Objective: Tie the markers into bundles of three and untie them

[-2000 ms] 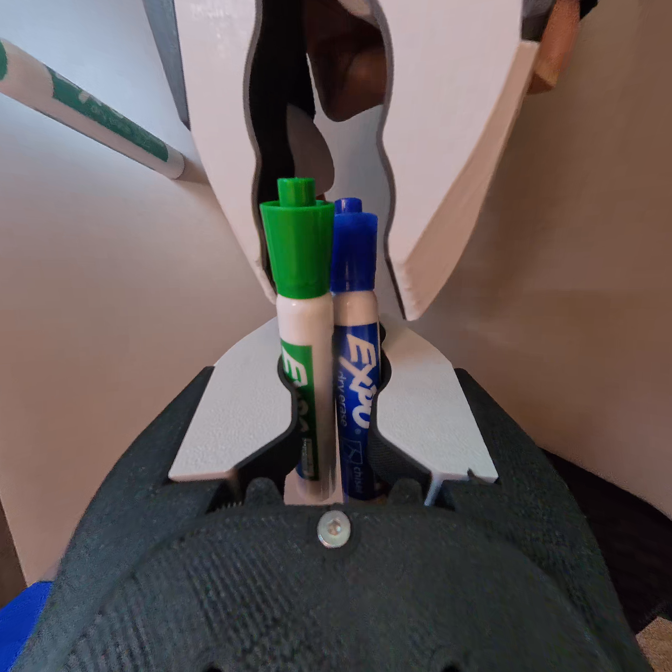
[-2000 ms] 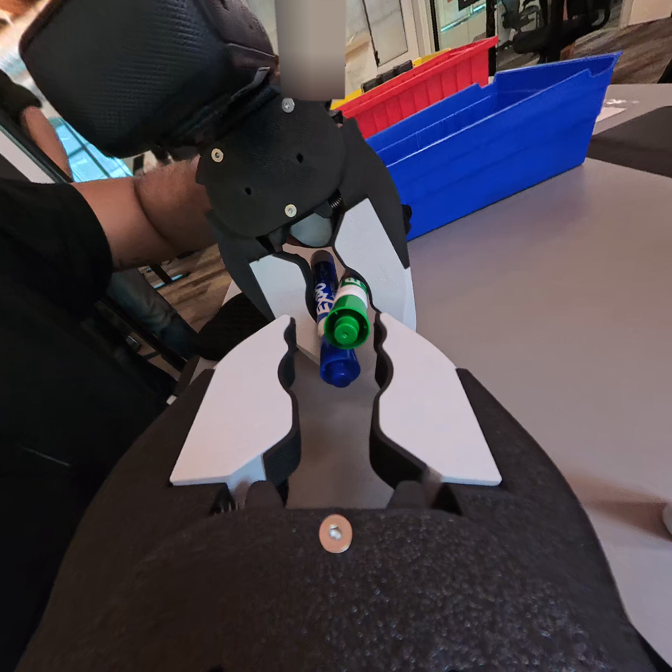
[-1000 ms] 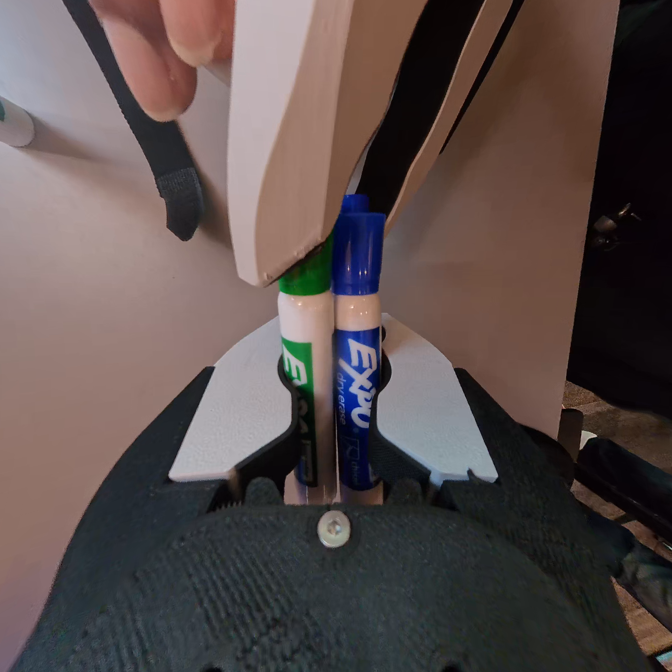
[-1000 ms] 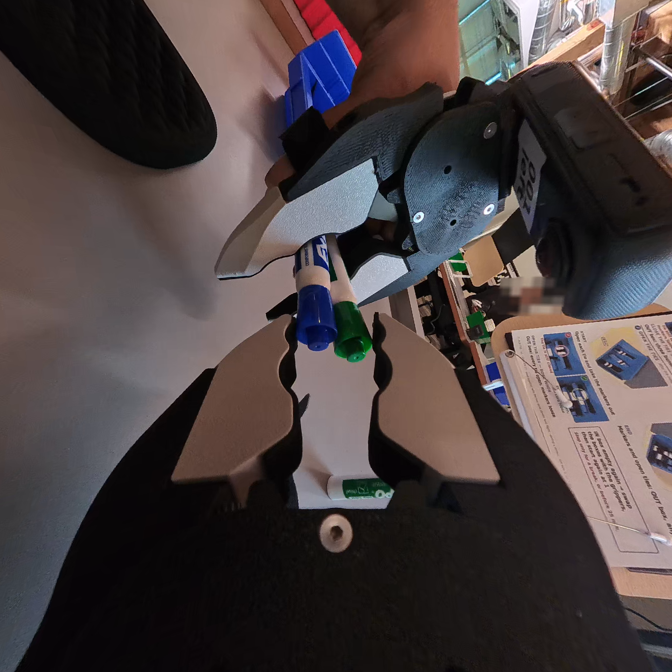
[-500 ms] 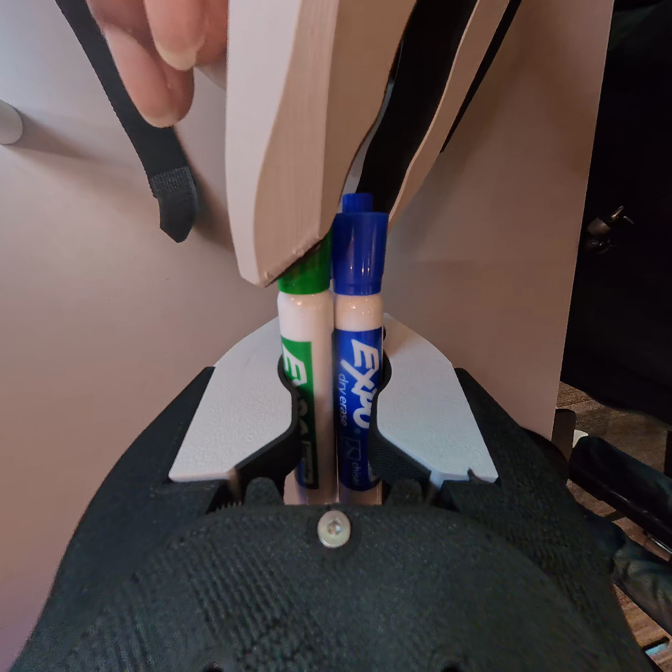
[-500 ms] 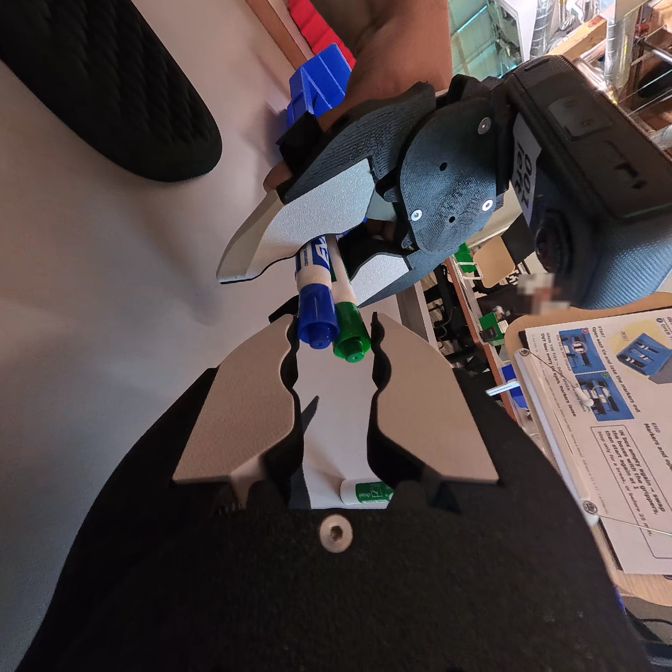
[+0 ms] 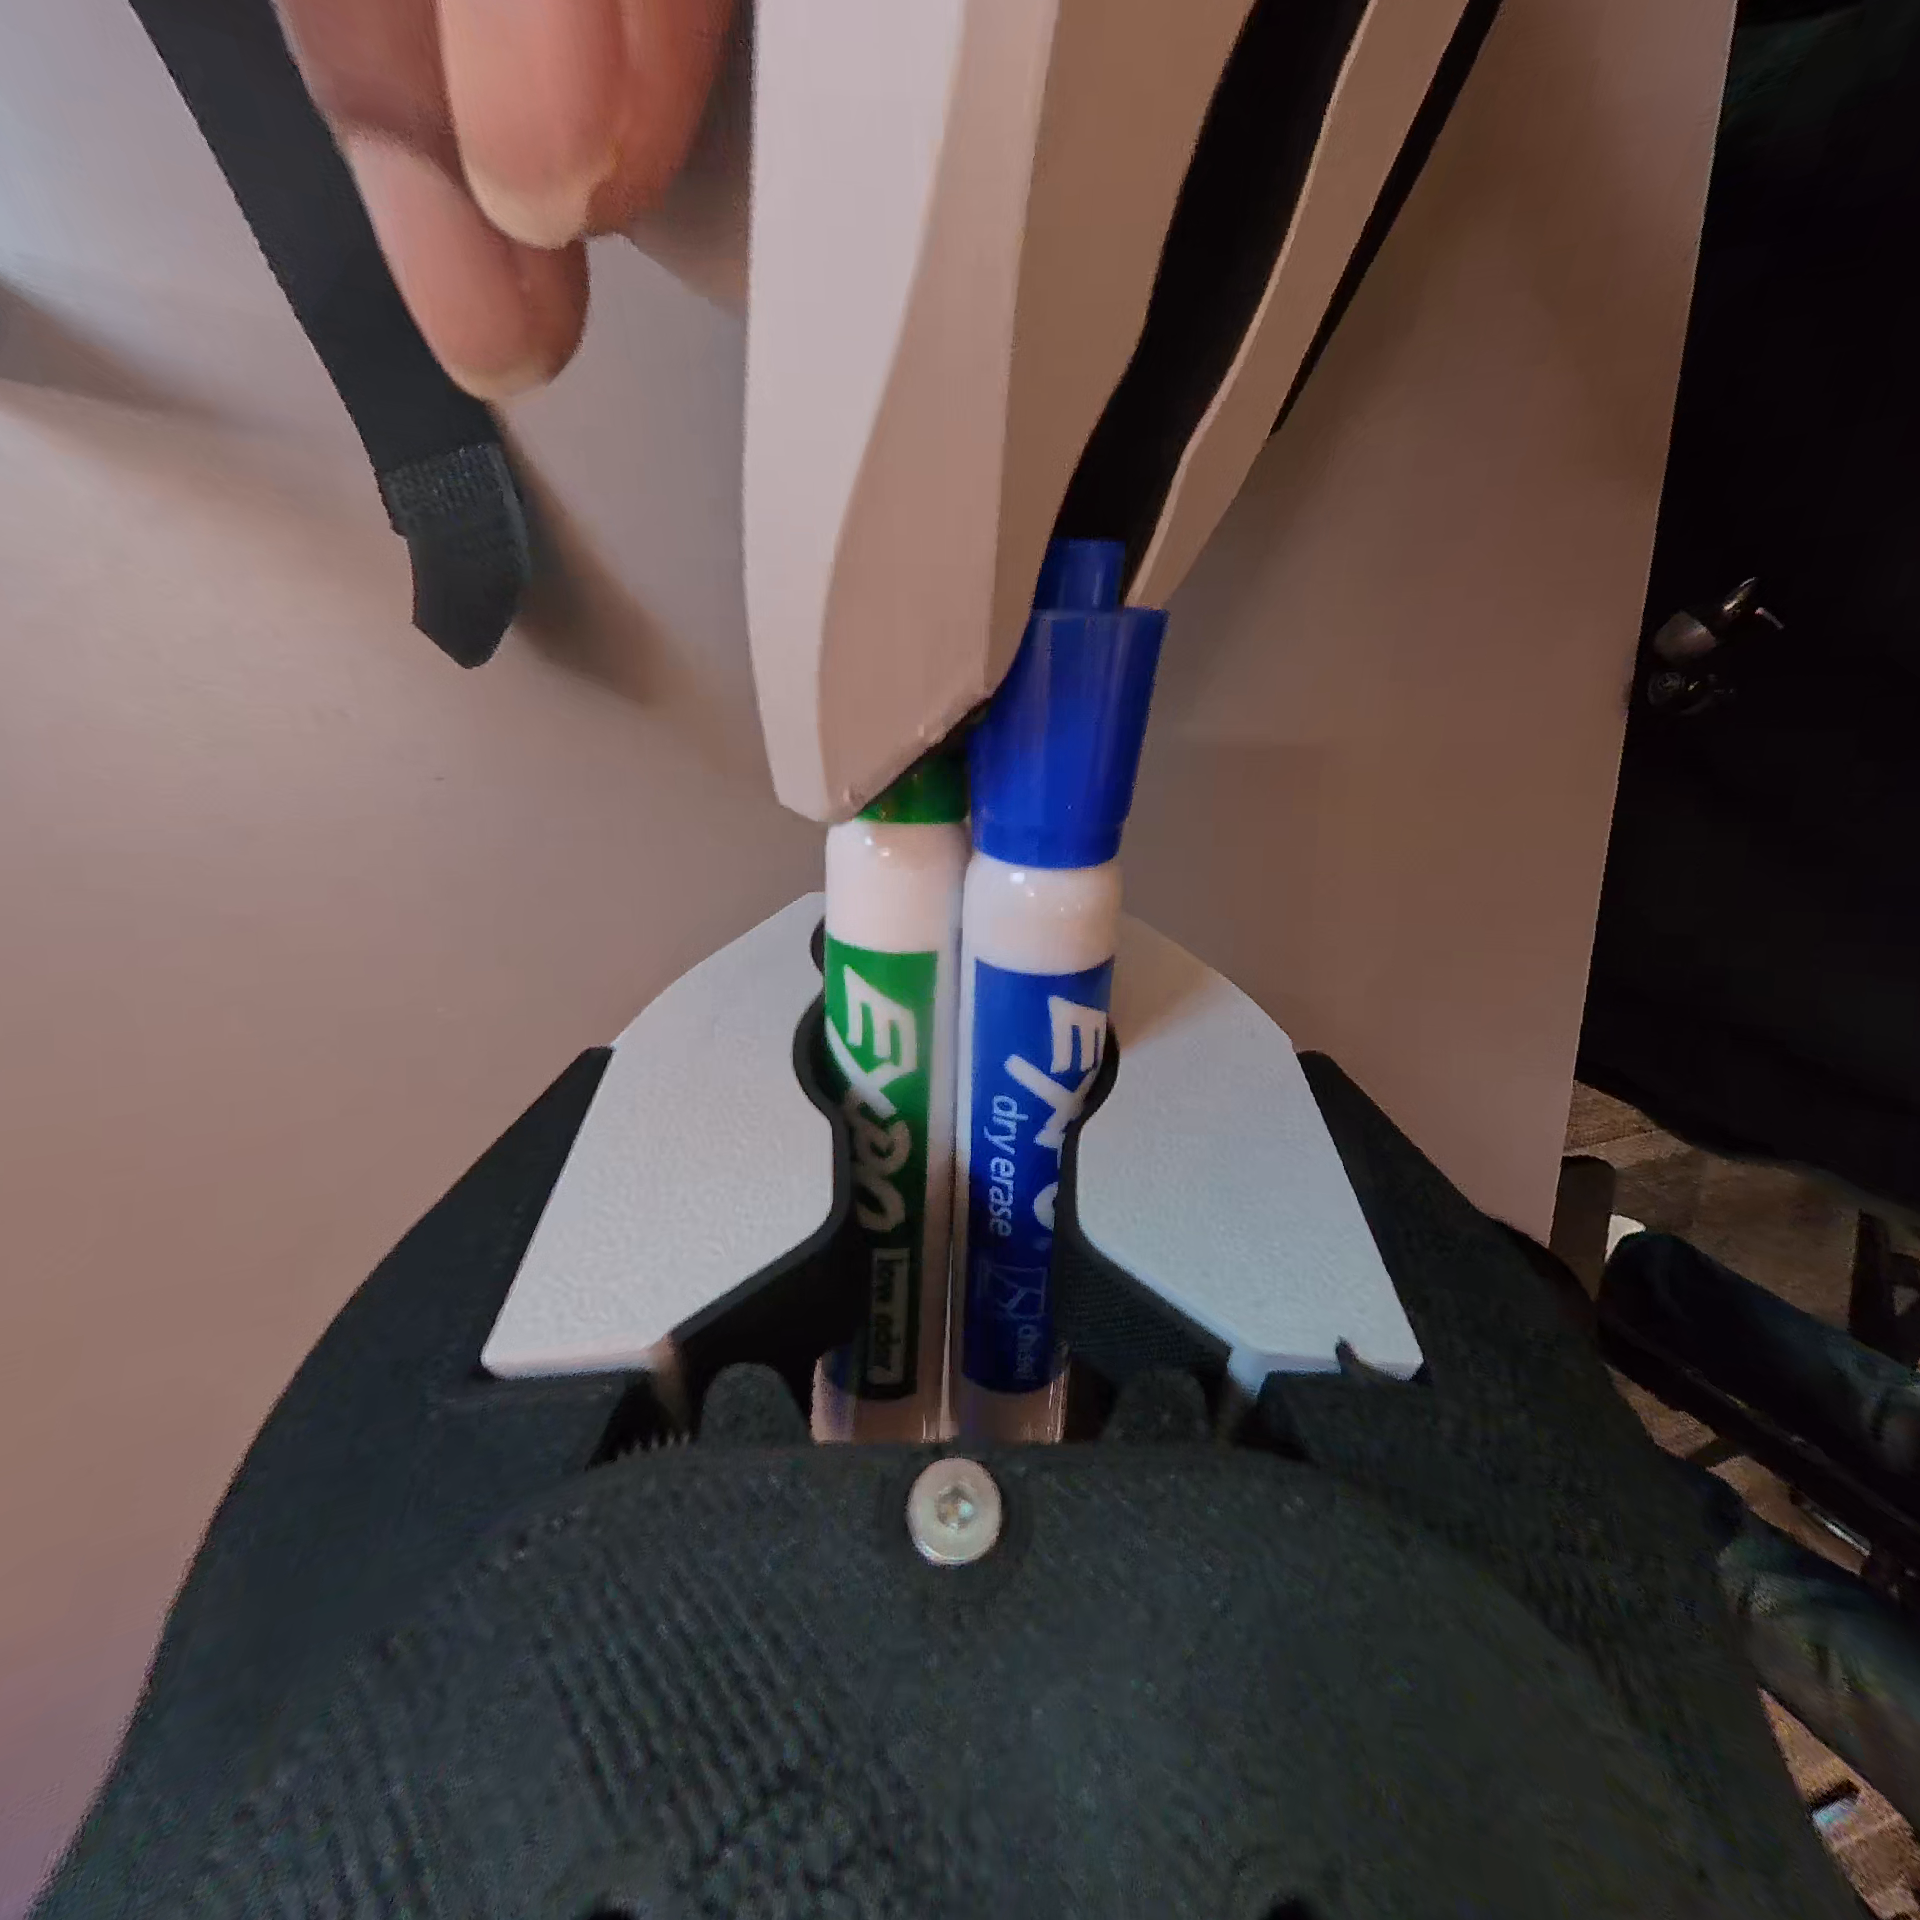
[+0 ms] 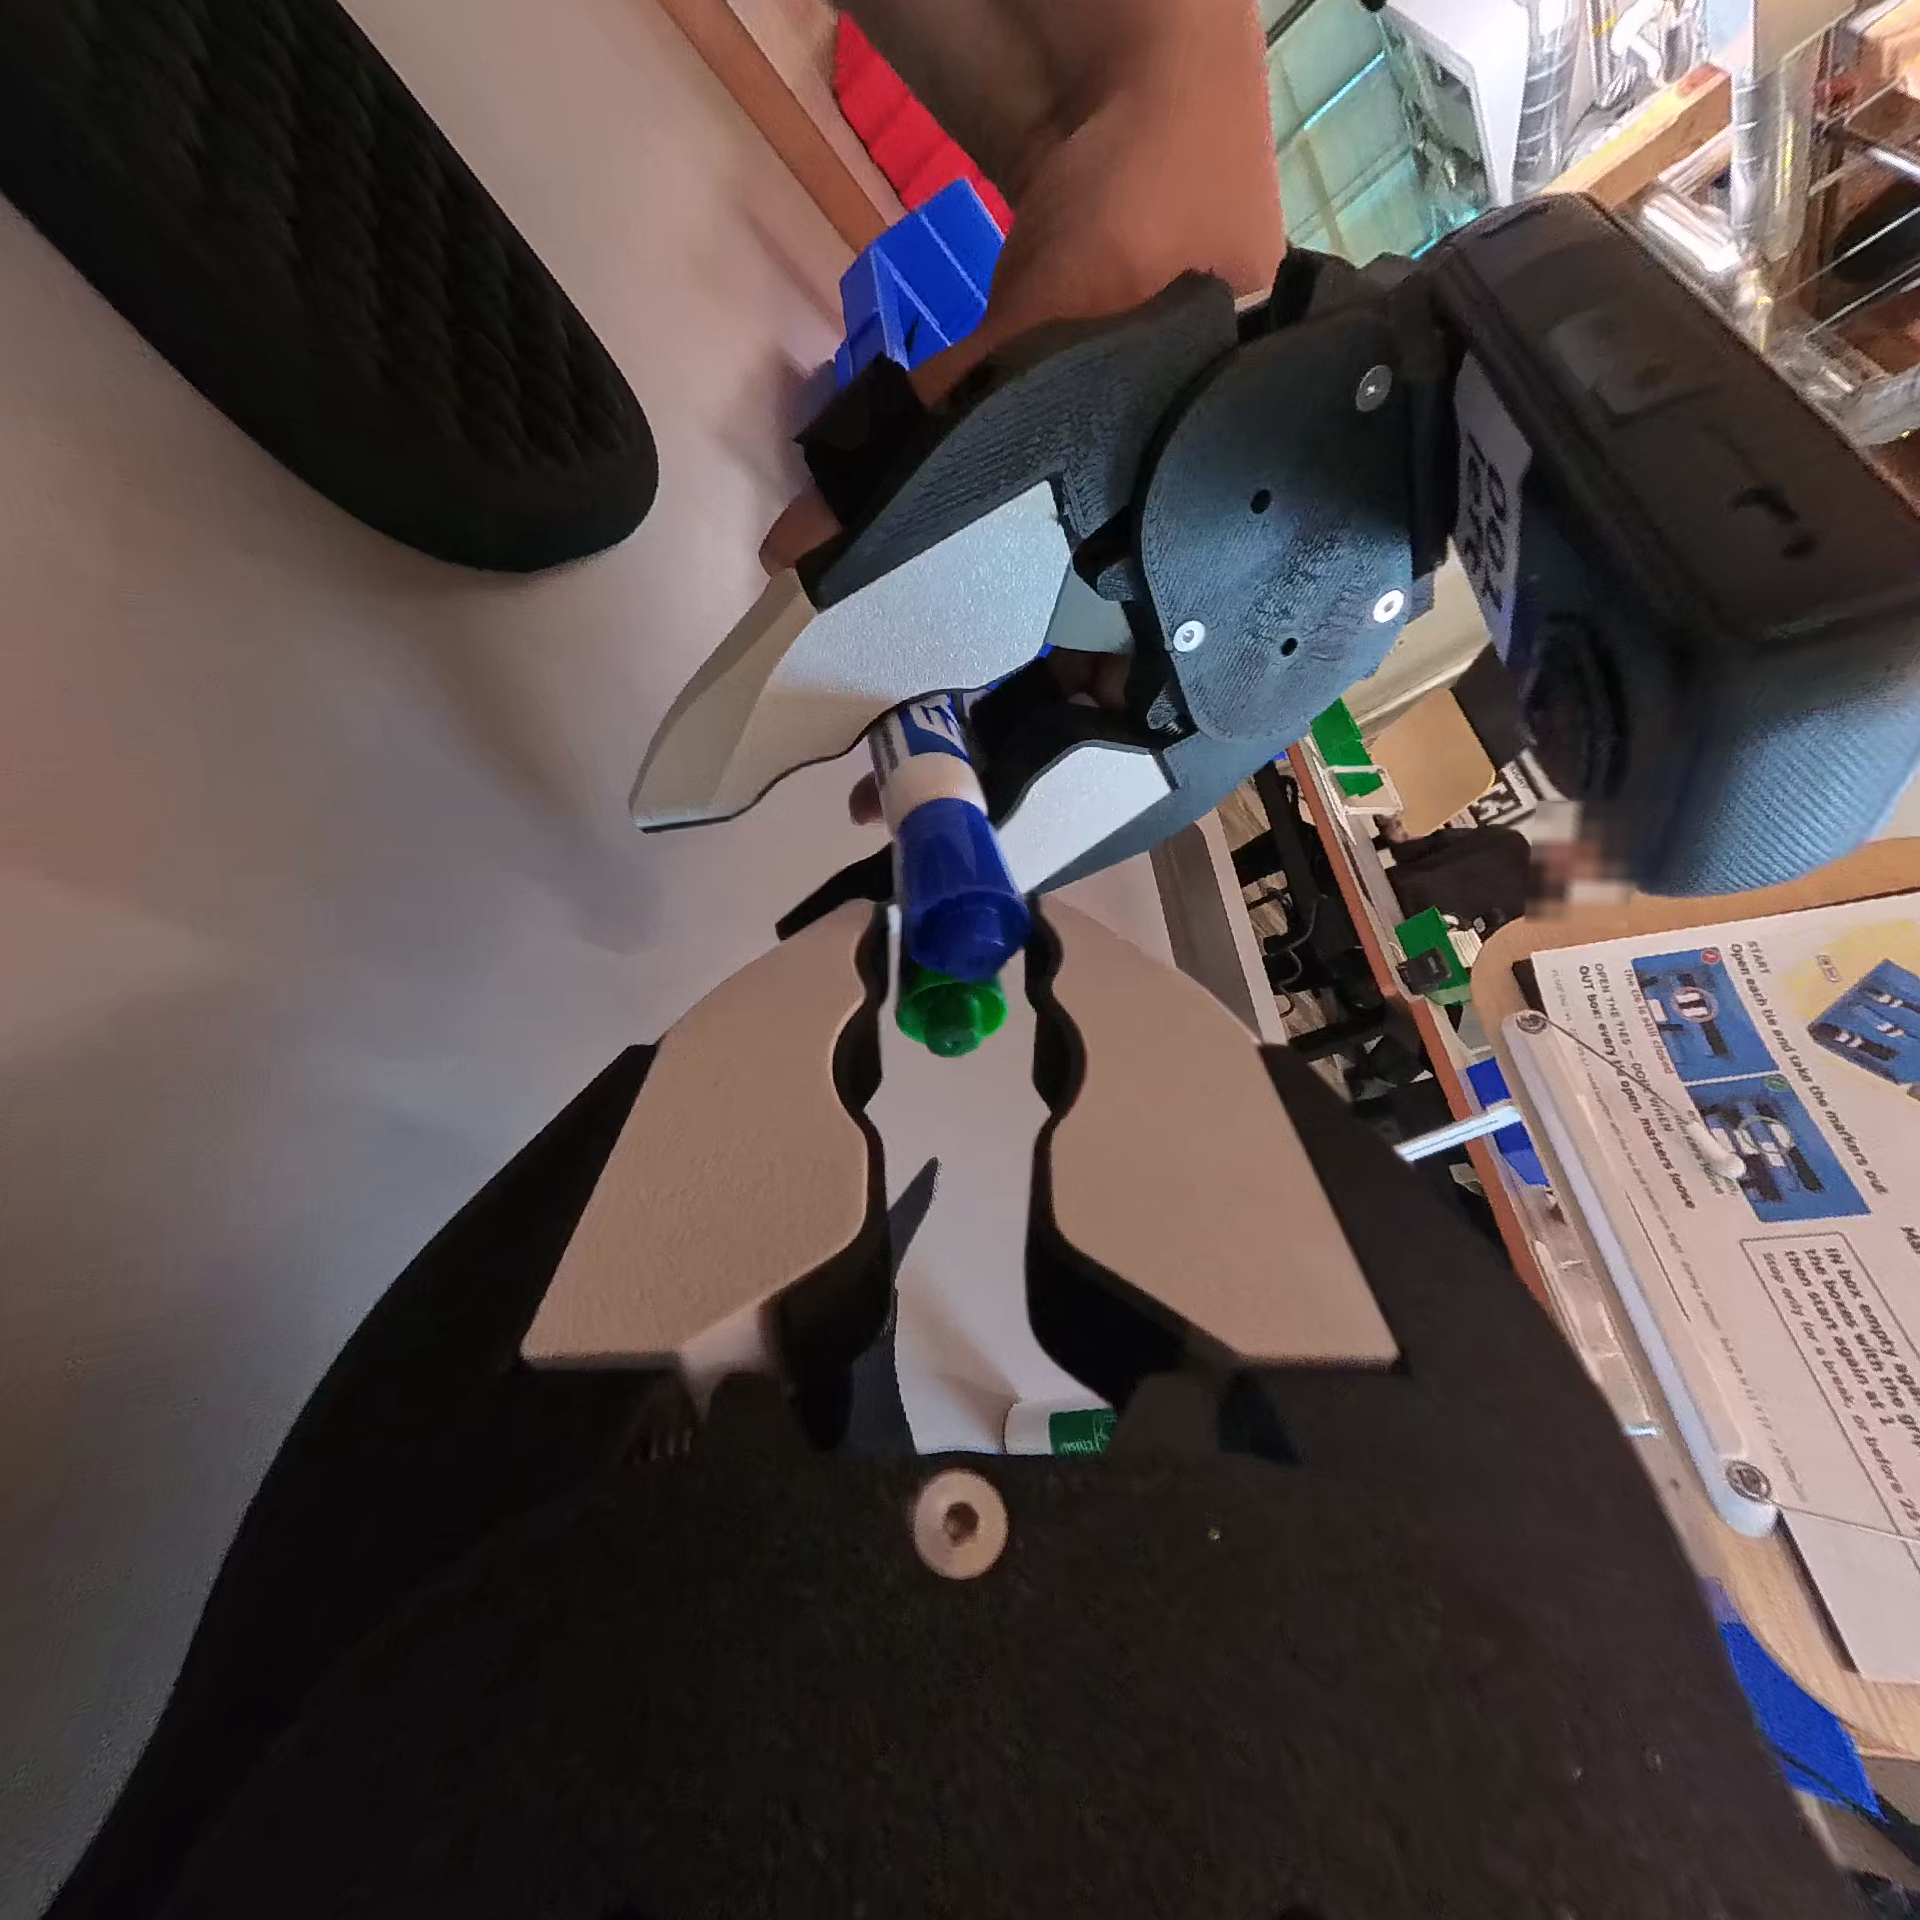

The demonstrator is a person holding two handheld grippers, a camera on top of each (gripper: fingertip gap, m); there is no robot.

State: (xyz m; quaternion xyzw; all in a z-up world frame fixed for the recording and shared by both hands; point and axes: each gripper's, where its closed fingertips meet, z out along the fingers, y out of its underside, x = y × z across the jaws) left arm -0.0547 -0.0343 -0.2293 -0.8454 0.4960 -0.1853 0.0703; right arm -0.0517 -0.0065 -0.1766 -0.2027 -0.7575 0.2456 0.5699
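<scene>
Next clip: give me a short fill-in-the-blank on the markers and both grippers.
1. The left gripper is shut on ___ markers.
2. Beside the green marker is a ___ marker.
3. The right gripper has its fingers on either side of the markers' ___ ends.

Missing words: two; blue; capped

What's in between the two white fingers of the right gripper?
The caps of the blue marker and green marker poke in between the right gripper fingertips, not yet pinched. Behind them shows bare table. That shows in the right wrist view.
</scene>
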